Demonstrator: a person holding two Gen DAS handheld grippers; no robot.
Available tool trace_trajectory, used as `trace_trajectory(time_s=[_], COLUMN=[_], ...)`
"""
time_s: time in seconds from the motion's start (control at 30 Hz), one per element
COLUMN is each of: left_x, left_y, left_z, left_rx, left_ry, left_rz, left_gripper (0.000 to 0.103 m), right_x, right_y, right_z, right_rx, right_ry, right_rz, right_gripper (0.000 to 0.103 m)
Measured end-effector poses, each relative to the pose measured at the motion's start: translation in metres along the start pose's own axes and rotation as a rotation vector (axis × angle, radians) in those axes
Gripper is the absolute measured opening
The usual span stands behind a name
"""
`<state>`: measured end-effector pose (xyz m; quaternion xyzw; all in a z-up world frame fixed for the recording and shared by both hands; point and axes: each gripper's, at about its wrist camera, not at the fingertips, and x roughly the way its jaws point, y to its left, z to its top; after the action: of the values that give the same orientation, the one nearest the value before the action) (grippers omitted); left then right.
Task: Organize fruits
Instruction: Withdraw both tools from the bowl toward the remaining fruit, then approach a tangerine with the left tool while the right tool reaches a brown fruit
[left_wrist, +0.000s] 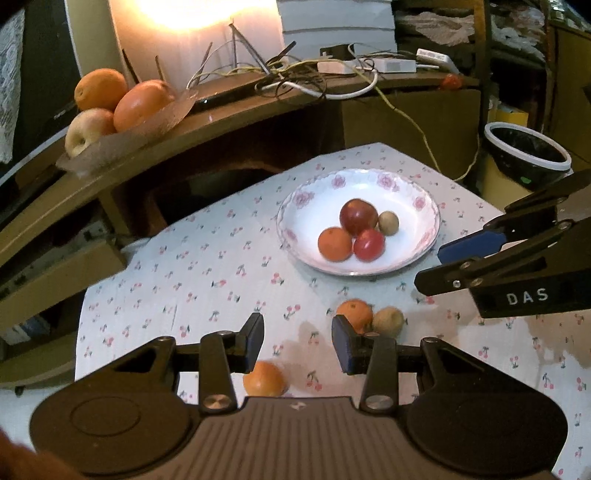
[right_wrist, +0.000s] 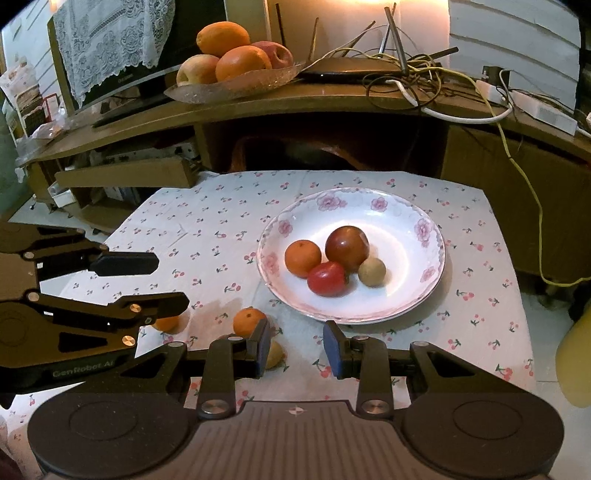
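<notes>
plate w/ 4 fruits, both grippers empty, jaws apart

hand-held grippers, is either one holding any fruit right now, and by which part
Nothing is held. The left hand-held gripper and the right hand-held gripper both show bare cloth between their pads. Two oranges and a small brownish fruit lie loose on the tablecloth.

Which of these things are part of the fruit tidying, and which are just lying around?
Part of the job:
- flowered plate holding four fruits
- loose orange
- second loose orange
- brownish fruit on the cloth
- left gripper, empty
- right gripper, empty

Lying about:
- glass fruit dish on the shelf
- tangled cables
- bin
</notes>
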<state>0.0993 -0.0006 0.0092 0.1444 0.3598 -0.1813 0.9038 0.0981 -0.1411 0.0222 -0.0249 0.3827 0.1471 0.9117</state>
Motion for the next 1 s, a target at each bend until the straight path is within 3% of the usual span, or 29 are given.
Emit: trace_trajectory(time_s=[0.57,1.0], left_x=[0.001,0.029], left_y=[0.02,0.018], left_z=[-0.038,-0.04], left_rx=[-0.02,0.024], left_ry=[0.059,0.074], left_rz=[0.022,-0.009], left_gripper=[0.046,0.046], right_x=[0.003,0.016], right_y=[0.003,0.017], right_z=[-0.011,-0.016], right_rx=[-0.02,-0.131], right_ry=[0.03,0.068], right_rz=[0.042,0.081], right_gripper=[0.034,0.035])
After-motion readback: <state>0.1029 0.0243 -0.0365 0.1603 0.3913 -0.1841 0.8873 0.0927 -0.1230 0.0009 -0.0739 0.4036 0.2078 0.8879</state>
